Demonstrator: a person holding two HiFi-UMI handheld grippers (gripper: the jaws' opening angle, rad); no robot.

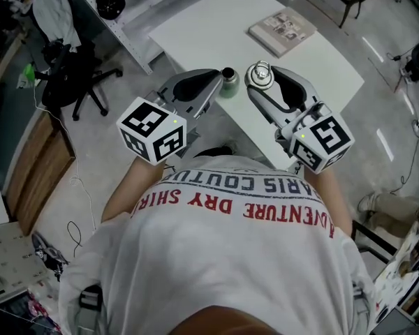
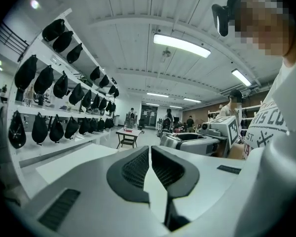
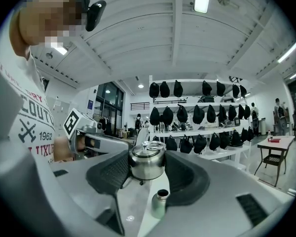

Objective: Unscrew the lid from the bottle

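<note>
Steel lid (image 3: 147, 163) is what we see pinched between the ribbed pads (image 3: 113, 172) of the right gripper (image 3: 147, 152), with a ring on top of it. We mark the lid as off the bottle (image 3: 159, 204). The green bottle stands upright on the white table (image 1: 195, 33) with its mouth open, and in the right gripper view it sits below the right jaws and apart from them. The left gripper (image 2: 149, 151) has its jaws together with nothing between them. In the head view we put the bottle between the two gripper tips, just beside the left one, with the lid held near it on its right. Further out on the table lies a book (image 1: 282, 31), well apart from the bottle.
</note>
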